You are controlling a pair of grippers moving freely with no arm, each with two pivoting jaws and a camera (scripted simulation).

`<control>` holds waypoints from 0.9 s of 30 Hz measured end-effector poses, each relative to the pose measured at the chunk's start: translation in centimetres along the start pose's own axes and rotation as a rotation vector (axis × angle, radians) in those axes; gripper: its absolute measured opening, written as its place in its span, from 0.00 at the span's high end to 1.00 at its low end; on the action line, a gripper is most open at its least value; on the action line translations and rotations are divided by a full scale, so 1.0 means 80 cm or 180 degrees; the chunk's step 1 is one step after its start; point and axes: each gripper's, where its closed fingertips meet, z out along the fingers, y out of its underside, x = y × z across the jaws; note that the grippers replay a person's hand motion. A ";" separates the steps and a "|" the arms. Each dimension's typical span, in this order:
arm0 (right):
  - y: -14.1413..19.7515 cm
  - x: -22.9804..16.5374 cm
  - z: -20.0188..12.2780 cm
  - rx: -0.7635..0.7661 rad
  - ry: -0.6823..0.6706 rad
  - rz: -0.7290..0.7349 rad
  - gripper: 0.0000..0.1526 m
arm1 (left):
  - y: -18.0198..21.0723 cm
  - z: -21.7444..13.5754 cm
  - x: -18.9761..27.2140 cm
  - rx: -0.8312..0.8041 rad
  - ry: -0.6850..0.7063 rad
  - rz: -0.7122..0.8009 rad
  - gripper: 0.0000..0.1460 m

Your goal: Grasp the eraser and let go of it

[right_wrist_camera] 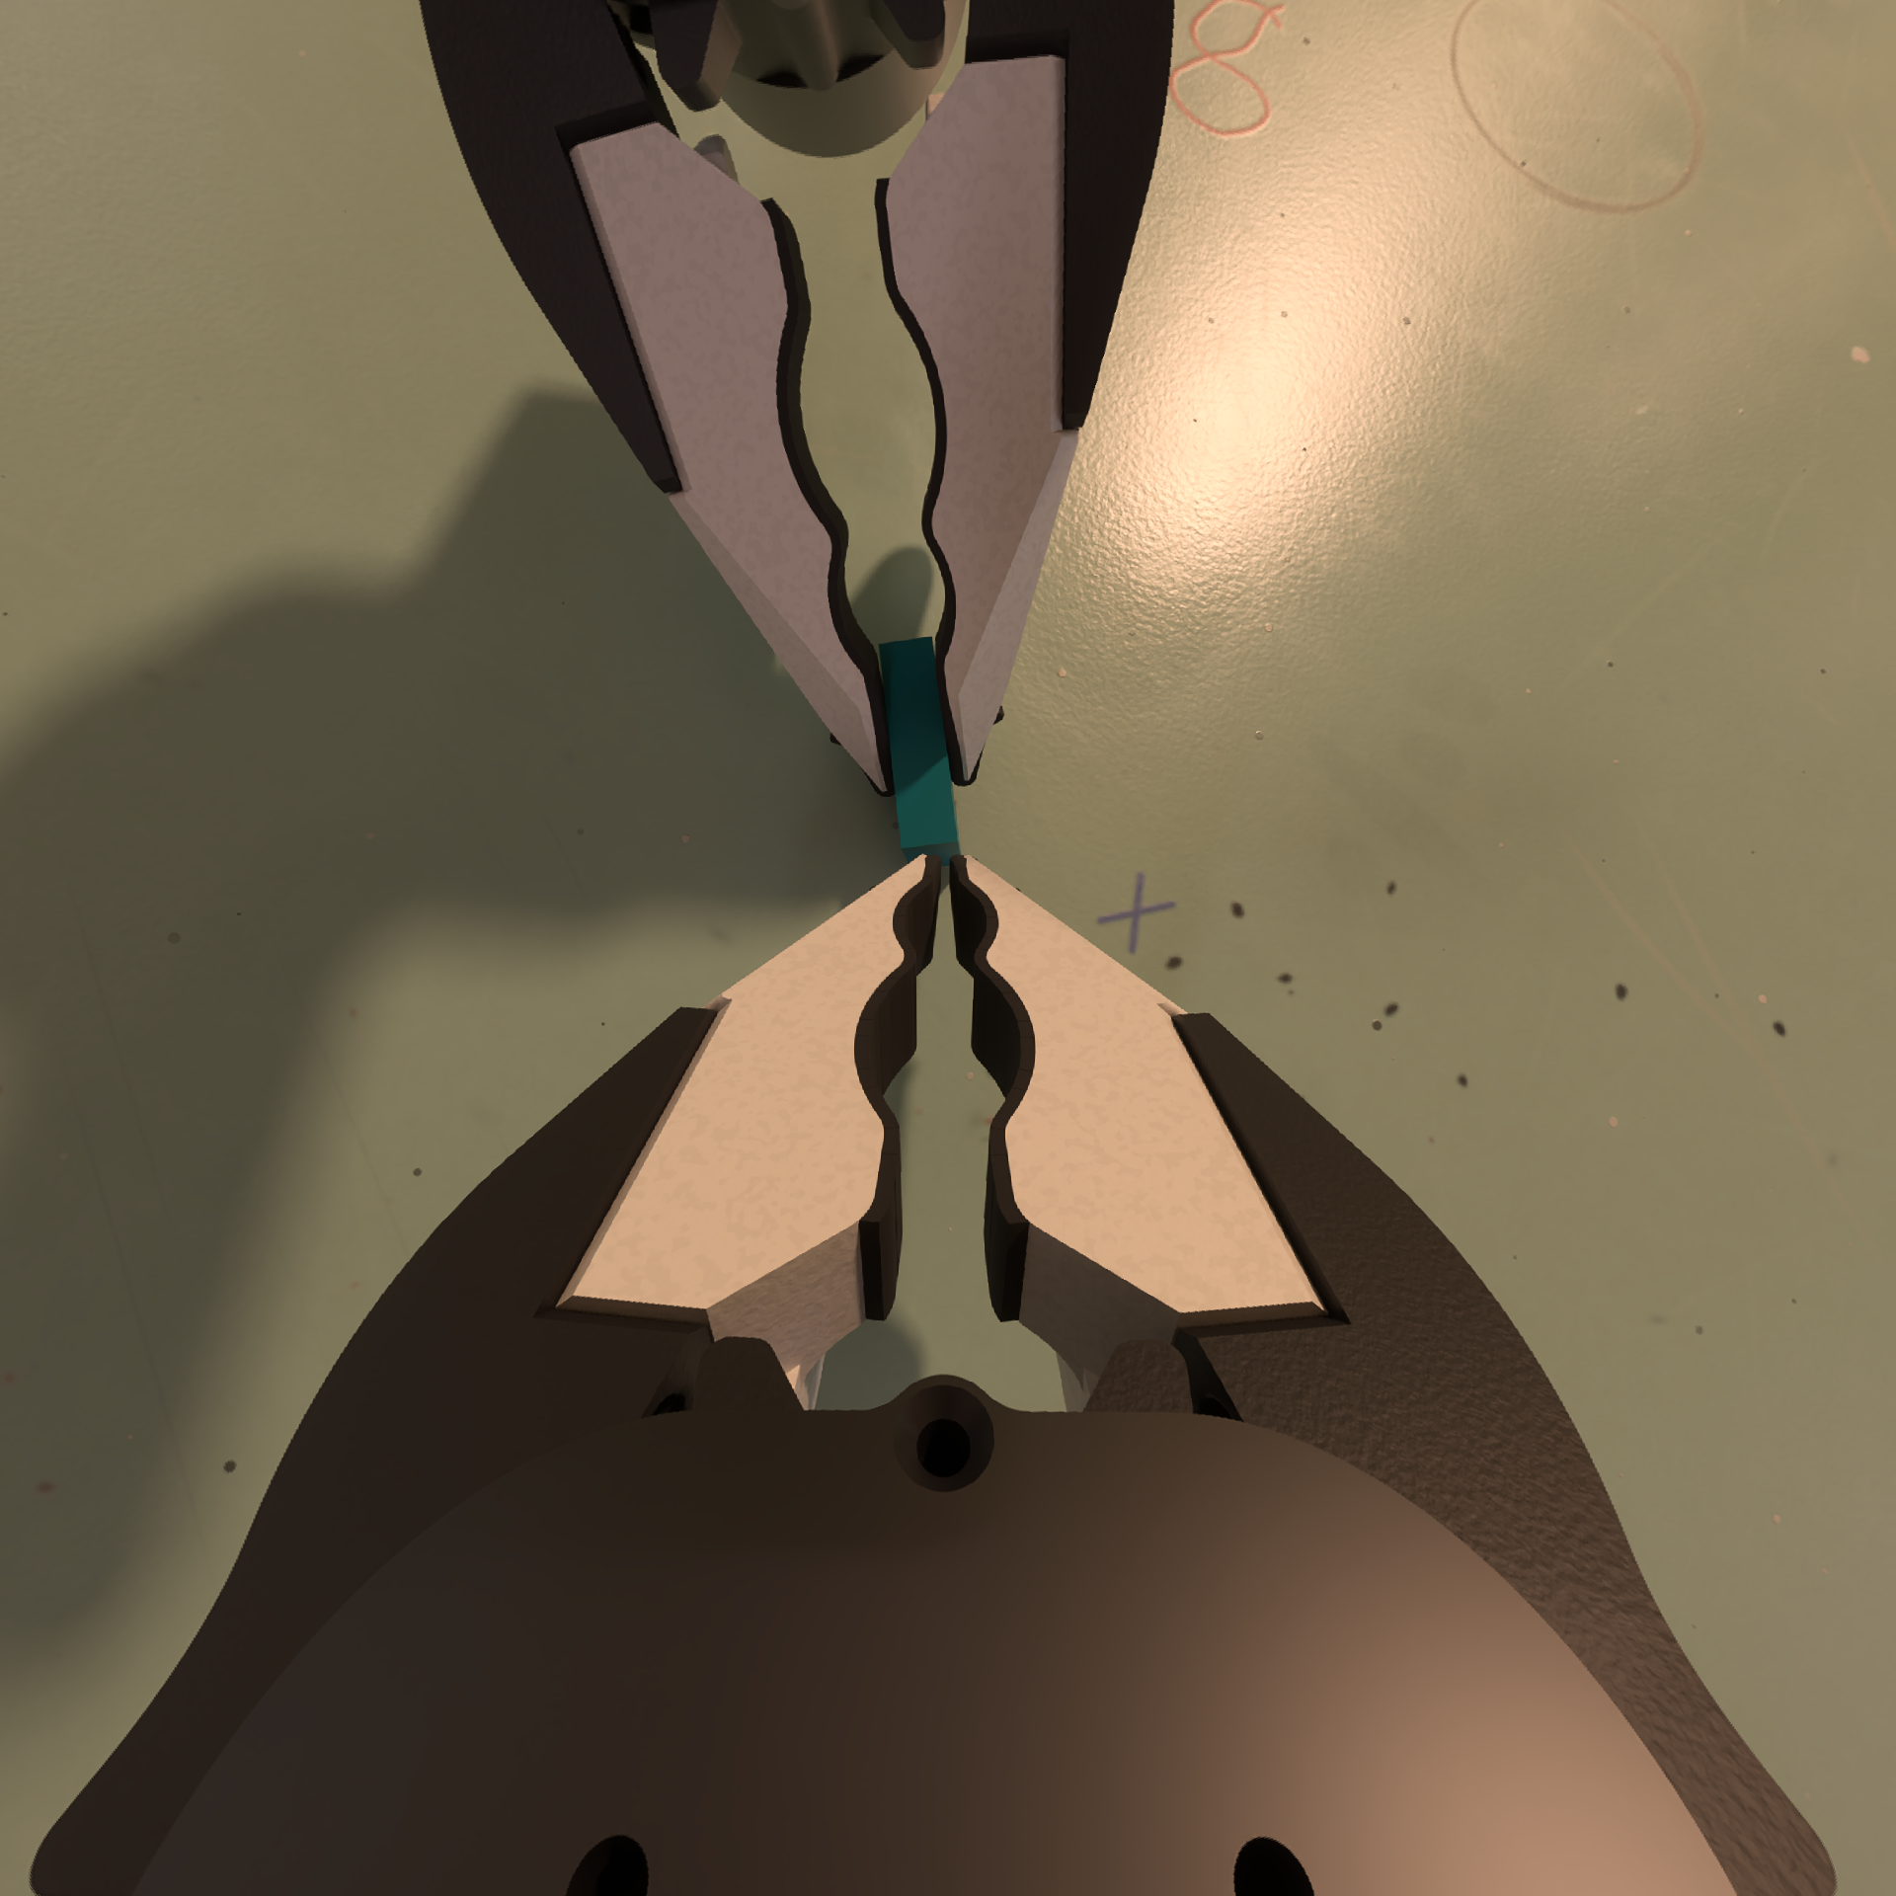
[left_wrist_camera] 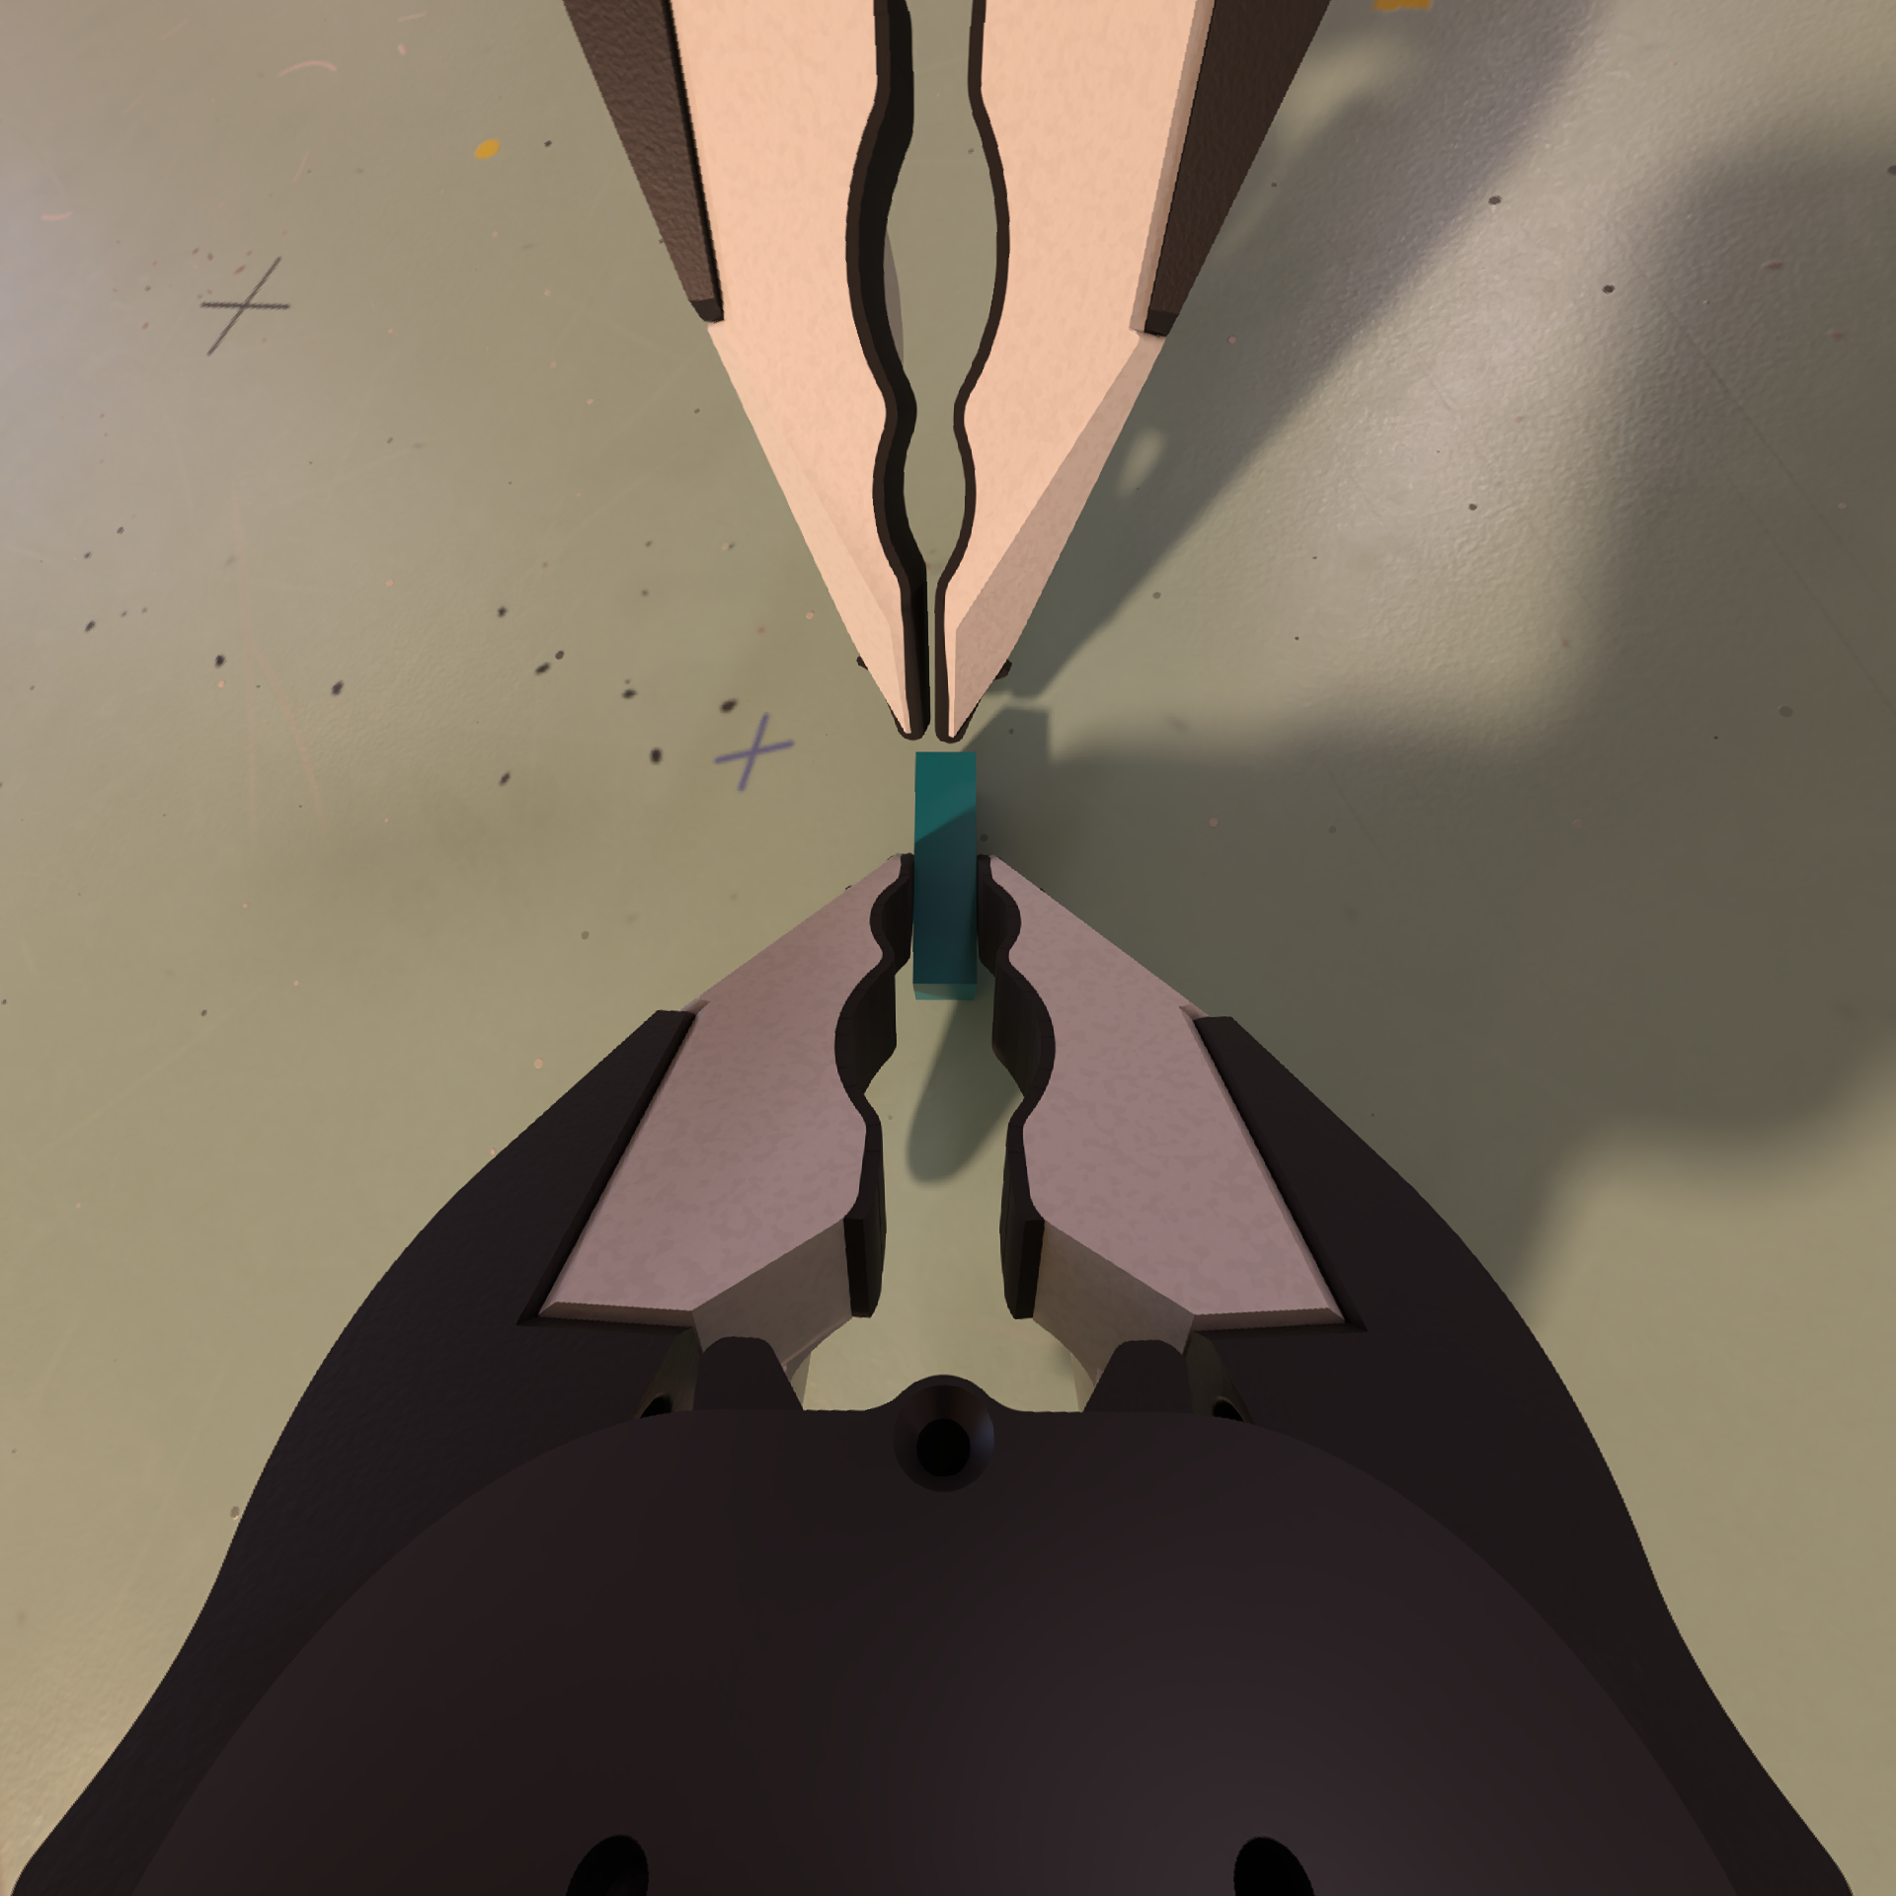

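Teal against the olive table (left_wrist_camera: 308, 923), the eraser (left_wrist_camera: 944, 872) sits nearest us in the left wrist view, its near half pinched between the grey pads of the left gripper (left_wrist_camera: 944, 872); we read this as a hold, the fingers narrowed onto the block's two long sides. Whether the block rests on the surface or hangs just above it we cannot tell, though a shadow falls beneath. Its long axis runs straight along the fingers, pointing away toward the right gripper (left_wrist_camera: 929, 734), which faces it tip to tip, just beyond the eraser's far end. That gripper's peach fingers are nearly together and carry nothing. We judge the grasp done and the release still ahead. Farther off lie a purple cross (left_wrist_camera: 754, 751), dark specks and a pencilled cross (left_wrist_camera: 244, 305).
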 end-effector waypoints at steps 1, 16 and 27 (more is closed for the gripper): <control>0.001 0.000 0.000 0.0038 0.0006 0.0005 0.99 | 0.000 0.000 0.000 -0.0001 0.0001 -0.0001 0.92; 0.004 -0.001 0.002 -0.0003 -0.0056 0.0020 0.99 | 0.000 0.000 0.000 -0.0005 0.0079 -0.0079 0.92; 0.008 0.016 -0.038 0.0200 0.0383 0.0284 0.92 | -0.004 0.004 0.000 -0.0005 0.0053 -0.0094 0.92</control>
